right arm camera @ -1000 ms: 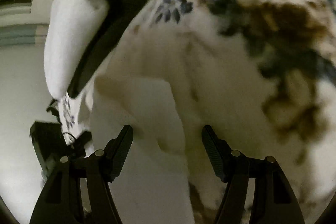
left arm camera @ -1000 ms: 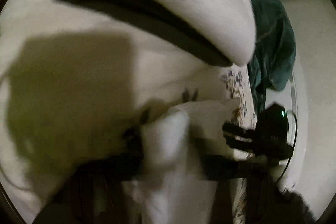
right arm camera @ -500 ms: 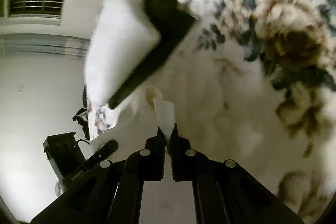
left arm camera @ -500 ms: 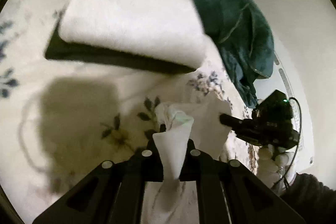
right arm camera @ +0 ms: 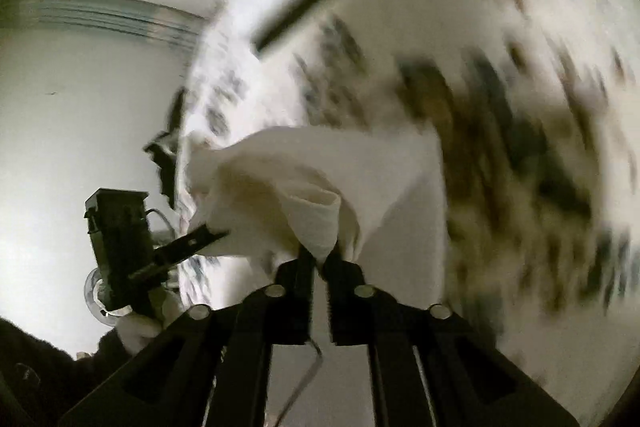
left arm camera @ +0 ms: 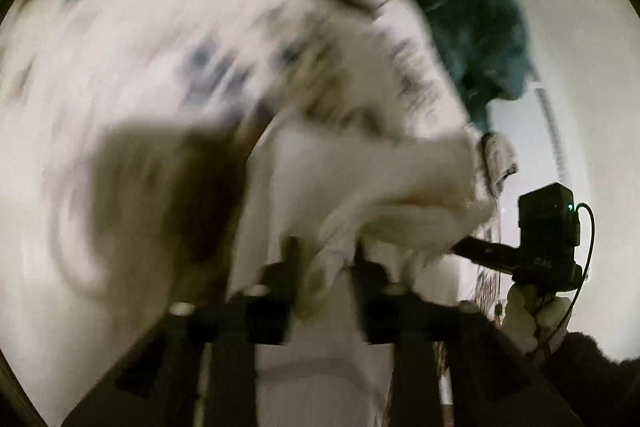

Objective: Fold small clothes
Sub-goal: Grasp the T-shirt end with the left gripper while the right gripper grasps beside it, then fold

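Left wrist view: the left tongs [left arm camera: 326,259] are pinched on a gathered corner of the small white cloth garment [left arm camera: 360,179], soft, thin and creased. From this pinch the cloth runs toward the right tongs [left arm camera: 466,247], whose dark finger meets its far corner, so its long axis lies between the two. Behind the garment spreads the floral-printed bed sheet [left arm camera: 168,59], blurred; beyond it, a teal fleece heap [left arm camera: 464,11]

Right wrist view: the right tongs [right arm camera: 318,259] are closed on a rolled fold of the same garment [right arm camera: 320,171], which sags toward the left tongs [right arm camera: 204,241] just above the sheet [right arm camera: 520,131]. Each hand appears equally near its own corner
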`<move>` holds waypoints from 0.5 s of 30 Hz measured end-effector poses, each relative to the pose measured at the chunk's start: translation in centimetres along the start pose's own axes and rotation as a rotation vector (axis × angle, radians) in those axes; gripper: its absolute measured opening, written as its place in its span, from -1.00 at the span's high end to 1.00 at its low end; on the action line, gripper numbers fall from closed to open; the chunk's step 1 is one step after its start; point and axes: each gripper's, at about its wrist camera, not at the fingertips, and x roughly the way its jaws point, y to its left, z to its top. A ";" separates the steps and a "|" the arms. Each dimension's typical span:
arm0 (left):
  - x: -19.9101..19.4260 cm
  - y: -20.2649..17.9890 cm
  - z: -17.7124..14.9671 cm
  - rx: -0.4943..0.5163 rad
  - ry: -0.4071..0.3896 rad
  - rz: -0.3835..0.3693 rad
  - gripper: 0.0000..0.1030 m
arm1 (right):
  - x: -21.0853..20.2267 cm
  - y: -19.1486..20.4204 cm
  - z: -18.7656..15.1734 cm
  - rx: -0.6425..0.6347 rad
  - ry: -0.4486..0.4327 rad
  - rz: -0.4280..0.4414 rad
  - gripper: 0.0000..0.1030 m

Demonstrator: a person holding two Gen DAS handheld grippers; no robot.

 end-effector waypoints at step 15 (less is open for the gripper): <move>1.3 -0.4 1.5 -0.112 -0.034 0.163 0.05 | -1.0 -1.5 -3.2 0.119 -0.124 -0.010 -0.28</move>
